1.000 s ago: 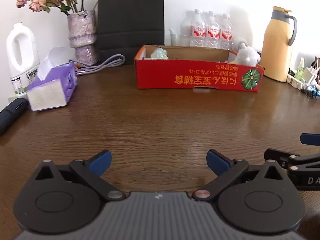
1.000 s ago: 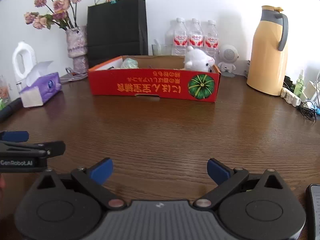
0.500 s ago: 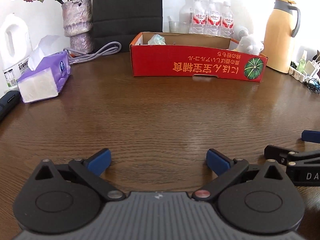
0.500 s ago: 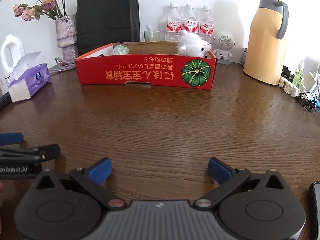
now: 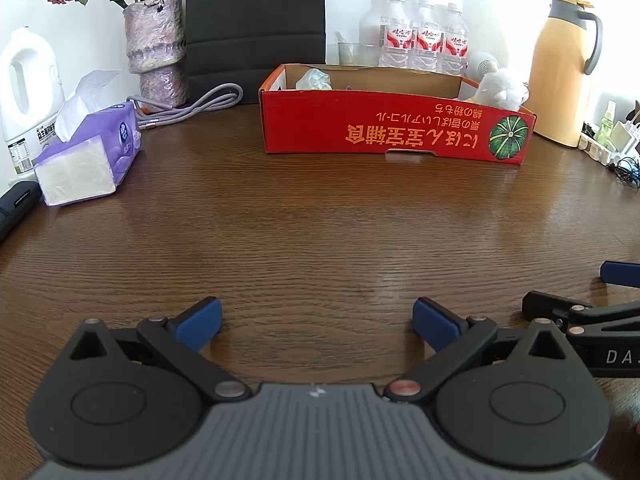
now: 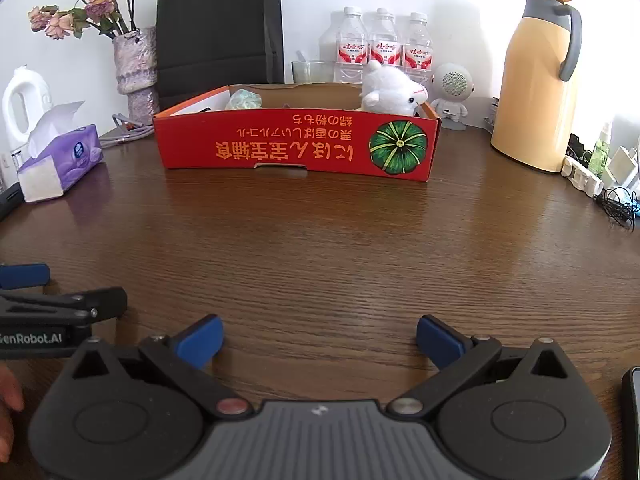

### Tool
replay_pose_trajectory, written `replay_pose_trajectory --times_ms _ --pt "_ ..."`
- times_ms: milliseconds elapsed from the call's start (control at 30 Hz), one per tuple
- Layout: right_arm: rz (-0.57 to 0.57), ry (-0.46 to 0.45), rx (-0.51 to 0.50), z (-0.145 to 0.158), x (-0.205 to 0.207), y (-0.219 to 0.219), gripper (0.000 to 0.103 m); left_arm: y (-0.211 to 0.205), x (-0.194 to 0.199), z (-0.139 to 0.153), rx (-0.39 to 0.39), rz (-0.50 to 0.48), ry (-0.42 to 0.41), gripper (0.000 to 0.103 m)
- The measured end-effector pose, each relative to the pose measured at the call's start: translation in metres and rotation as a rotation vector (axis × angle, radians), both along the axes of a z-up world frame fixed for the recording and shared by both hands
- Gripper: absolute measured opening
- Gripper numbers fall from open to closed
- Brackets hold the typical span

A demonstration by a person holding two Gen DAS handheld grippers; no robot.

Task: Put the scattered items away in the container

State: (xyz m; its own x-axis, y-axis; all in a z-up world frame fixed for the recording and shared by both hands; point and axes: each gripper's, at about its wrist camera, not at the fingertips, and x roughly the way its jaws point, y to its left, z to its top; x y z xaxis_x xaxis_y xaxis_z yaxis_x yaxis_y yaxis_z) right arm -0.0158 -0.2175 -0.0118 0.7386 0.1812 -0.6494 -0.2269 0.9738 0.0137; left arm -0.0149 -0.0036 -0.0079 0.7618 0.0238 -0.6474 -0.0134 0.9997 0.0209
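Observation:
A red cardboard box [image 5: 396, 126] [image 6: 296, 146] stands at the far middle of the brown table. In it sit a white plush toy [image 5: 502, 90] [image 6: 394, 88] at the right end and a pale crumpled item [image 5: 315, 79] [image 6: 244, 100] at the left end. My left gripper [image 5: 316, 320] is open and empty, low over the table's near side. My right gripper [image 6: 319, 340] is open and empty, beside it to the right. Each gripper shows at the edge of the other's view.
A purple tissue box [image 5: 90, 156] [image 6: 60, 162], a white jug [image 5: 28, 92], a vase of flowers [image 5: 156, 50], a grey cable [image 5: 192, 106] and a black bag [image 6: 220, 28] stand left and behind. Water bottles [image 6: 384, 50], a yellow flask [image 6: 538, 80] and a power strip [image 6: 584, 178] stand right.
Both views have tilted and shifted a little relative to the box. Both grippers stay open and empty.

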Motion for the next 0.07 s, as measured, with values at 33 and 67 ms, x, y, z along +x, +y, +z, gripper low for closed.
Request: replay_pose_trajectory --times_ms 33,67 --pt "-0.001 0.0 0.0 -0.0002 -0.0002 0.001 0.103 0.0 0.0 0.0 0.0 0.0 0.0 0.103" --pt "-0.001 0.0 0.001 -0.0001 -0.0001 0.0012 0.103 -0.0001 0.0 0.0 0.0 0.0 0.0 0.103"
